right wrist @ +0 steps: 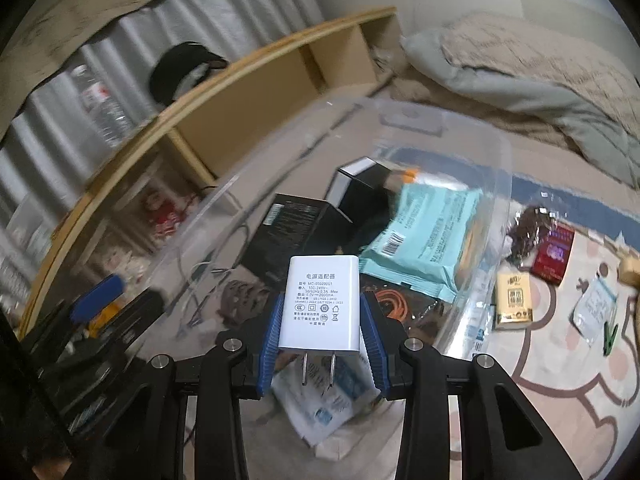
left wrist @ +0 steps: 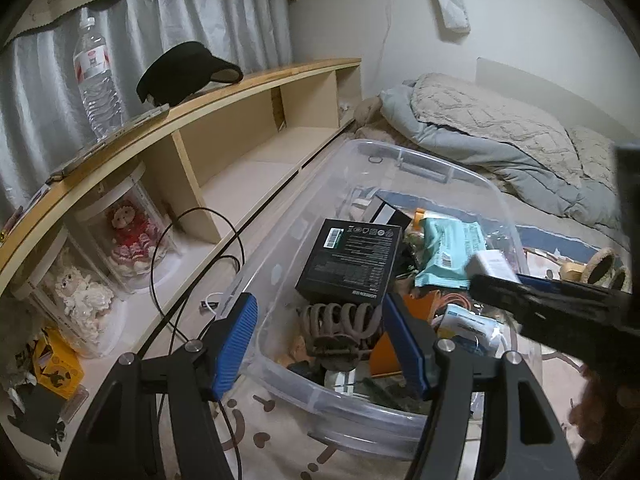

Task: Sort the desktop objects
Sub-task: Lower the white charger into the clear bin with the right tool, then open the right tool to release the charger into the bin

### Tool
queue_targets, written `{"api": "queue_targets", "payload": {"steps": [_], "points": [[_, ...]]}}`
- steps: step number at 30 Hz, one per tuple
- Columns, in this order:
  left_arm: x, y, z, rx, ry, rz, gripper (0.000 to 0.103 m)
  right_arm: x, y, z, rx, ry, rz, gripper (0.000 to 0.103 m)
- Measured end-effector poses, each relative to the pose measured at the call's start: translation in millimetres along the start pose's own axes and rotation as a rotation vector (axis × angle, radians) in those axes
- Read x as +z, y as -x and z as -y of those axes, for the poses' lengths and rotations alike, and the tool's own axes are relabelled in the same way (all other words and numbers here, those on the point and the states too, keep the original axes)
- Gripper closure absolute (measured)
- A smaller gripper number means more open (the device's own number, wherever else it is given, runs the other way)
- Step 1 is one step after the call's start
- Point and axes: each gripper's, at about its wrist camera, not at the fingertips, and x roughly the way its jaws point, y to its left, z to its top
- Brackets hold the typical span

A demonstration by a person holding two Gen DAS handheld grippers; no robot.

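Charger [right wrist: 319, 305], a white plug-in block with two prongs pointing back toward the handle, sits pinched between the blue pads of the right gripper [right wrist: 320, 320], which hangs over the near rim of the clear bin [right wrist: 472, 148]. In the left wrist view the same charger [left wrist: 490, 264] pokes out past the right gripper's tip, above the bin's right side. The left gripper [left wrist: 320, 340] is spread with nothing between its pads, straddling the bin's near corner; a brown hair claw [left wrist: 340, 326] and a black box [left wrist: 352, 264] lie in the bin just beyond it. A teal packet [right wrist: 424, 236] and an orange cable [right wrist: 394, 300] also lie inside. The bin rests on a patterned mat [right wrist: 560, 380], with a yellow pack [right wrist: 514, 300] and a red pack [right wrist: 554, 254] lying outside to its right.
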Motion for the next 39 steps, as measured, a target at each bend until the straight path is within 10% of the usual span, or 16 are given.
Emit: {"api": "queue_targets", "payload": {"steps": [12,16,39], "points": [[-0.9,1.0,-6.0,-0.018,-0.006,0.031,0.038,27.4,-49.1,9.9,-0.037,-0.195,-0.031,0.063],[-2.2,-2.0,-10.9,-0.017,-0.009,0.028,0.038,29.9,-50.3,10.6,0.003,-0.195,-0.004,0.027],[-3.6,-5.4,-1.6,-0.037,-0.019,0.018,0.038,9.2,12.5,4.2,-0.013,0.089,0.107,0.023]]}}
